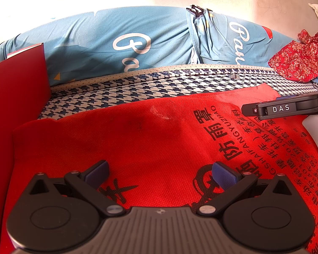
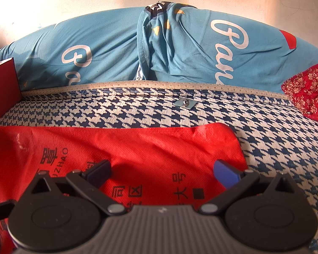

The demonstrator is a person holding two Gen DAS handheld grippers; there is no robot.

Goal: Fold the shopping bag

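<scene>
One red shopping bag point(image 1: 150, 139) — seemingly empty.

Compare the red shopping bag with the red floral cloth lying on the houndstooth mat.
The red shopping bag is spread fairly flat, while the red floral cloth sits bunched in a heap. The bag is plain red with black printed characters; the cloth carries a pale flower pattern. The bag lies right in front of both open claws, left claw and right claw; the cloth sits off at the far right edge. Both are red and rest on the houndstooth mat.
</scene>
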